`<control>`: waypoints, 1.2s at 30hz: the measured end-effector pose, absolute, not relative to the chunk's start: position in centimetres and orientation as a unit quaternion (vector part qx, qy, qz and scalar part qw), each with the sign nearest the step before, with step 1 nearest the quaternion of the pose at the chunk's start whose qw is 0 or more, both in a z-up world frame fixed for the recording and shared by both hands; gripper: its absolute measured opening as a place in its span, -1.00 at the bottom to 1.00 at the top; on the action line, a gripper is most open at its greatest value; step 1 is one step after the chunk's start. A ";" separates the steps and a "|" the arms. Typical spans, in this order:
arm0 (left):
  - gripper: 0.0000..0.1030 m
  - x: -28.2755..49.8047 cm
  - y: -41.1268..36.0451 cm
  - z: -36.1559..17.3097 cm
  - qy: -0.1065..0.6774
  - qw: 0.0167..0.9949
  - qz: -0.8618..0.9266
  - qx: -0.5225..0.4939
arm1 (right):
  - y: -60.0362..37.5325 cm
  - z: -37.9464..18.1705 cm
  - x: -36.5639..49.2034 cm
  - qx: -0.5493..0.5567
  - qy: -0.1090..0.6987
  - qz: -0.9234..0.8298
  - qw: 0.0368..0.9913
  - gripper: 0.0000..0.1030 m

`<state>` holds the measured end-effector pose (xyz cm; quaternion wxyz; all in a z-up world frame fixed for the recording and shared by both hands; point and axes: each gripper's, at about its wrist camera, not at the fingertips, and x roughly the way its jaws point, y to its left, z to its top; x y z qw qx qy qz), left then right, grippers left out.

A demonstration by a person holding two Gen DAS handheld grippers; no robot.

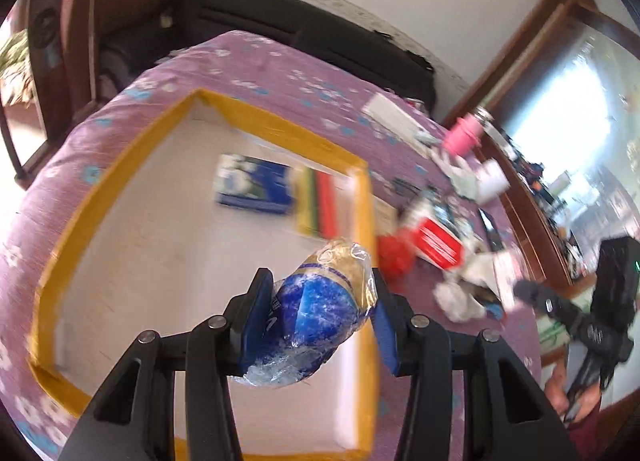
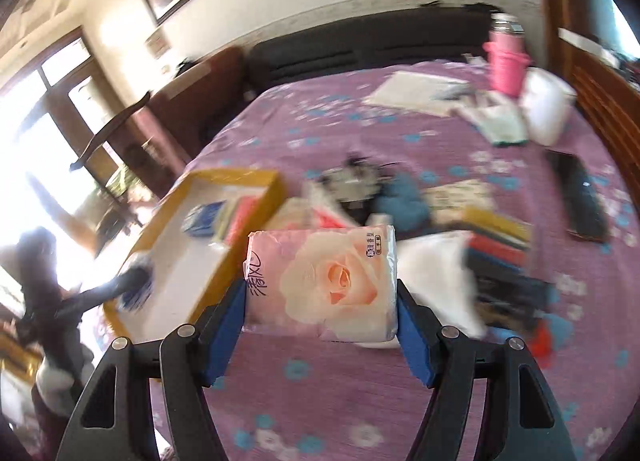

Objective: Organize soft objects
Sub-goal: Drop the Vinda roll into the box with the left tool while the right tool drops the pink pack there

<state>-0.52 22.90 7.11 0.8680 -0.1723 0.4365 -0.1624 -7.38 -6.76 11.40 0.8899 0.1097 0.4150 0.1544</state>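
The left gripper is closed on a blue and gold plastic packet, held between its two blue pads in the lower centre of the left wrist view; the packet hangs above the white floor of a yellow-rimmed box that lies on the purple bed. Inside the box, toward its upper right corner, lie a blue pack and, just beside it, a striped yellow and red item; both are blurred. To the right of the box a heap of red and white things lies on the bed.

The right gripper clamps a pink tissue pack with a rose print, in the centre of the right wrist view; the box is at its left. A pink bottle stands in the upper right.
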 end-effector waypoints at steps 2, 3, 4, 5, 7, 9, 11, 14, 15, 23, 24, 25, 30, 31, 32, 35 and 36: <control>-0.10 1.6 24.7 6.4 0.449 0.863 -0.140 -0.184 | -4.0 11.0 -6.4 0.093 0.420 0.175 0.886 0.44; -0.10 2.7 25.3 6.1 0.454 0.861 -0.131 -0.188 | -2.3 10.8 -5.8 0.081 0.423 0.186 0.883 0.44; -0.10 3.7 25.9 5.7 0.459 0.858 -0.123 -0.193 | -1.1 10.6 -5.3 0.073 0.426 0.195 0.881 0.45; -0.10 4.5 26.5 5.4 0.464 0.856 -0.118 -0.195 | 0.3 10.3 -4.8 0.065 0.428 0.205 0.878 0.45; -0.10 6.2 27.1 4.8 0.475 0.851 -0.113 -0.192 | 2.8 9.7 -3.6 0.051 0.434 0.220 0.872 0.45; -0.11 7.9 27.3 3.8 0.493 0.842 -0.103 -0.191 | 5.1 8.9 -2.4 0.038 0.443 0.234 0.865 0.45; -0.11 9.3 27.1 2.9 0.509 0.833 -0.104 -0.190 | 7.0 8.0 -1.5 0.027 0.455 0.244 0.856 0.45; -0.11 11.1 26.2 2.2 0.520 0.829 -0.098 -0.181 | 9.3 7.0 -0.5 -0.001 0.468 0.256 0.846 0.45; -0.08 11.6 26.1 2.0 0.521 0.829 -0.095 -0.180 | 10.2 6.4 -0.2 -0.015 0.473 0.261 0.842 0.45; 0.23 13.6 27.4 3.0 0.489 0.835 -0.091 -0.234 | 12.2 4.9 2.8 -0.041 0.490 0.247 0.835 0.49; 0.25 13.1 27.5 3.6 0.481 0.840 -0.094 -0.234 | 12.4 4.8 3.3 -0.045 0.490 0.240 0.837 0.52; 0.30 12.6 27.5 4.2 0.474 0.844 -0.096 -0.233 | 12.5 4.7 3.7 -0.046 0.491 0.234 0.838 0.53; 0.57 8.2 28.4 8.5 0.422 0.877 -0.094 -0.212 | 11.5 5.9 4.5 -0.012 0.477 0.235 0.847 0.59; 0.60 7.2 28.5 9.3 0.412 0.883 -0.091 -0.208 | 11.1 6.5 4.2 -0.005 0.472 0.236 0.849 0.61; 0.61 5.9 28.6 10.3 0.399 0.890 -0.092 -0.202 | 10.8 7.0 3.9 -0.002 0.466 0.237 0.852 0.63; 0.71 2.8 27.6 12.2 0.378 0.904 -0.096 -0.177 | 7.6 9.4 1.9 -0.002 0.436 0.229 0.870 0.64; 0.74 1.7 27.1 12.6 0.371 0.907 -0.100 -0.171 | 6.4 10.0 1.3 -0.001 0.428 0.224 0.876 0.64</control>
